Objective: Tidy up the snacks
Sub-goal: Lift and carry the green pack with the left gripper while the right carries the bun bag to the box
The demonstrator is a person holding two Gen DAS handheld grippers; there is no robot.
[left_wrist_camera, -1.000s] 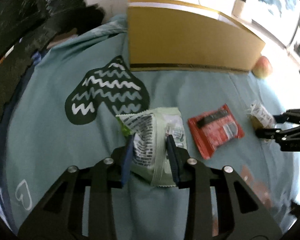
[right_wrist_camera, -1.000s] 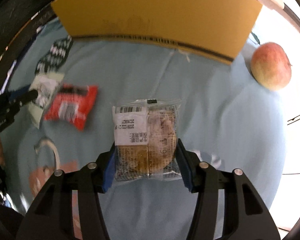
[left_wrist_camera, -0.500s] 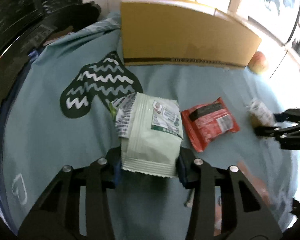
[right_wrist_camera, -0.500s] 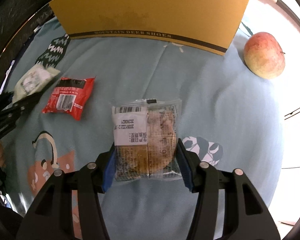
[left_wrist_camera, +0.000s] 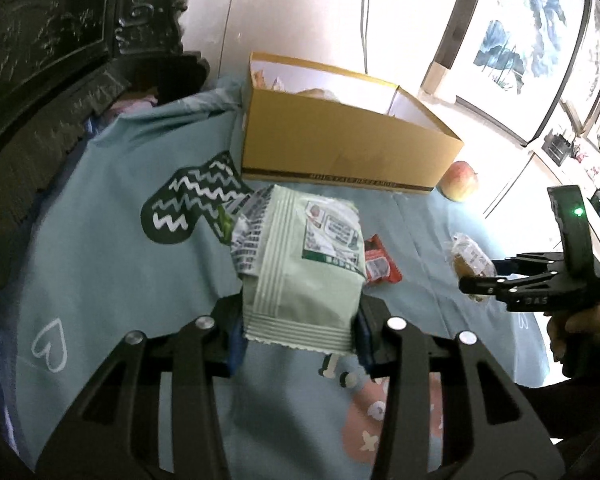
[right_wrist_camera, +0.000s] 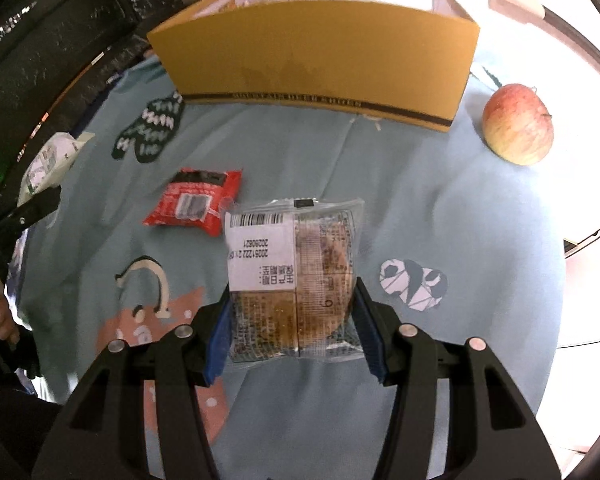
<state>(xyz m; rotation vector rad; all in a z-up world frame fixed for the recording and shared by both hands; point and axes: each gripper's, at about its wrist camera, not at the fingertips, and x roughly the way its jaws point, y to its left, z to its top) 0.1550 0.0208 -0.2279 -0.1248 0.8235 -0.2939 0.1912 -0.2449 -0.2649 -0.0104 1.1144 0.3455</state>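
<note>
My left gripper is shut on a pale green snack bag, held above the teal cloth. A clear-wrapped brown pastry with a white label sits clamped in my right gripper, also lifted. The right gripper shows in the left wrist view with the pastry; the left one and its green bag show at the right wrist view's left edge. A red snack pack lies on the cloth, partly hidden behind the green bag in the left wrist view. The open cardboard box stands behind.
A red-yellow apple rests on the cloth right of the box. Dark carved furniture rises at the left. Some snacks lie inside the box. A person's hand holds the right gripper.
Both grippers have risen from the cloth with their snacks. The green bag has come up off the cloth and the box's inside has come into view.
</note>
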